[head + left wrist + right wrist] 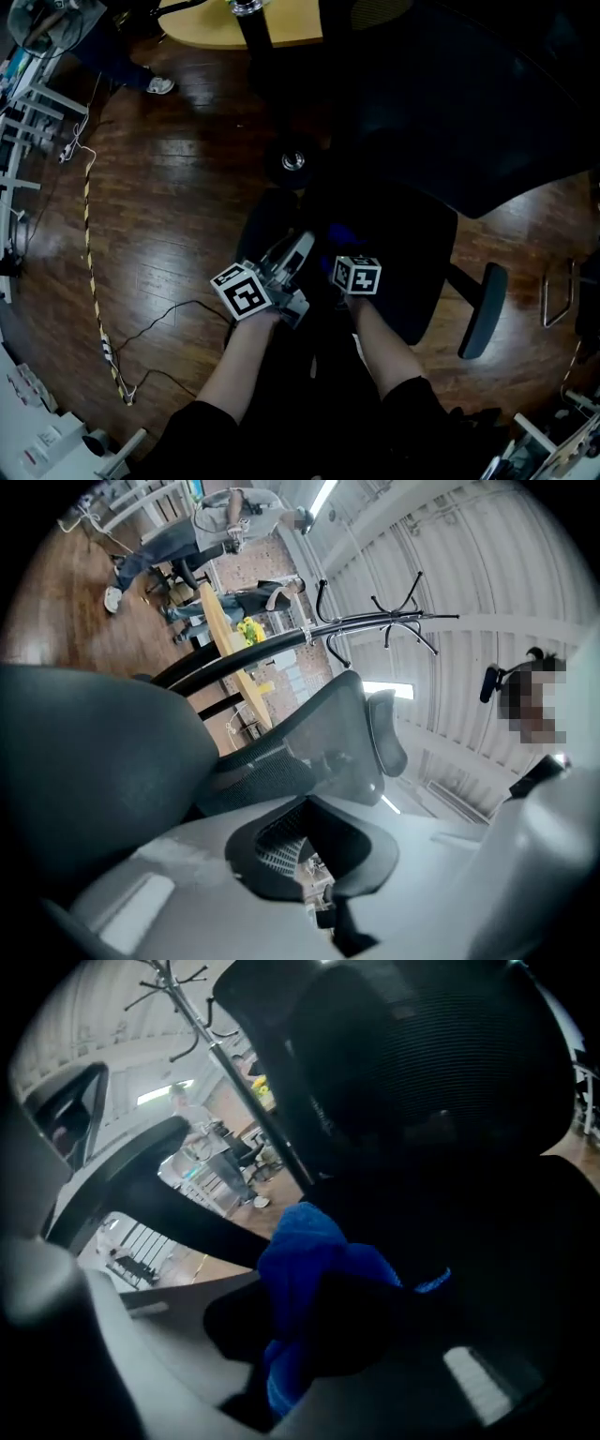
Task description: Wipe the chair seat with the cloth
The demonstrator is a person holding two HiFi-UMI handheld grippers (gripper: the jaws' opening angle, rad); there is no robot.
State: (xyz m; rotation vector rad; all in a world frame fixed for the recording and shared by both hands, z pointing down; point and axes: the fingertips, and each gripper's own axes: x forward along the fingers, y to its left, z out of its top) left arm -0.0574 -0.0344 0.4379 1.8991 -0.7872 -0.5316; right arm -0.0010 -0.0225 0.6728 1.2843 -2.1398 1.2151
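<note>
The black chair seat (412, 253) lies just ahead of me, with its mesh backrest (469, 122) rising at the upper right. My right gripper (342, 246) is shut on a bunched blue cloth (338, 233) at the seat's near left part. In the right gripper view the cloth (309, 1269) fills the space between the jaws (319, 1335), against the dark seat. My left gripper (298, 246) hovers beside it at the seat's left edge, jaws together and holding nothing. The left gripper (314, 892) looks up past the seat (84, 761) to the backrest (323, 747).
A dark armrest (483, 309) sticks out at the seat's right. A wooden table (281, 23) on a black post stands behind the chair. A cable (89, 244) trails over the wood floor at the left. A person (56, 28) stands far left. A coat rack (375, 621) shows beyond.
</note>
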